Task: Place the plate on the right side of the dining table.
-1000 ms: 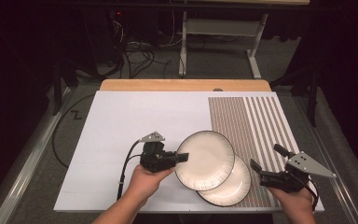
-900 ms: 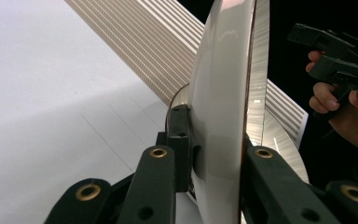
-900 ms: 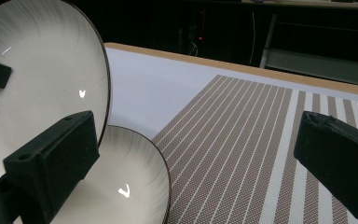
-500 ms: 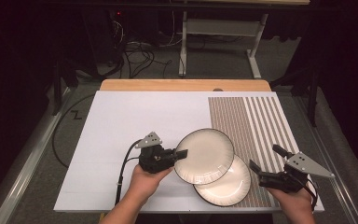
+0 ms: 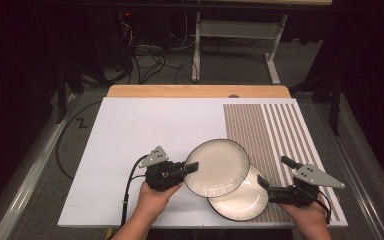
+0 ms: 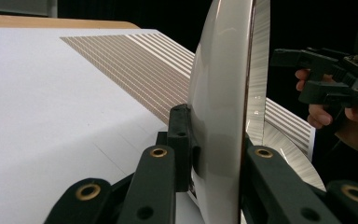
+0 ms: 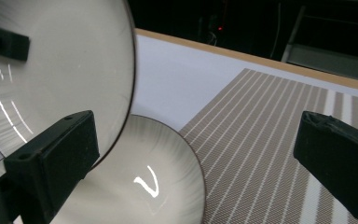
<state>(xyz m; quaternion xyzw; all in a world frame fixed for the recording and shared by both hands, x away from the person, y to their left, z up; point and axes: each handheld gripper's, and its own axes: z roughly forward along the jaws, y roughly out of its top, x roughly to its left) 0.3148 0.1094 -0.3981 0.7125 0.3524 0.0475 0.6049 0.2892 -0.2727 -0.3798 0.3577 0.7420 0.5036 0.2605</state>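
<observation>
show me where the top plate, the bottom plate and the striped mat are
top plate (image 5: 217, 167), high view, on the middle of its pale face.
bottom plate (image 5: 245, 202), high view, on the uncovered part of its face.
striped mat (image 5: 275, 130), high view, on a bare stretch of the stripes beyond the plates.

White table top (image 5: 145, 130), wooden edge (image 5: 195, 91) at its far side. Brown striped placemat (image 5: 275, 127) lay on the right part. Cables (image 5: 145, 55) tangled on floor beyond; metal stand (image 5: 235, 30) behind.
</observation>
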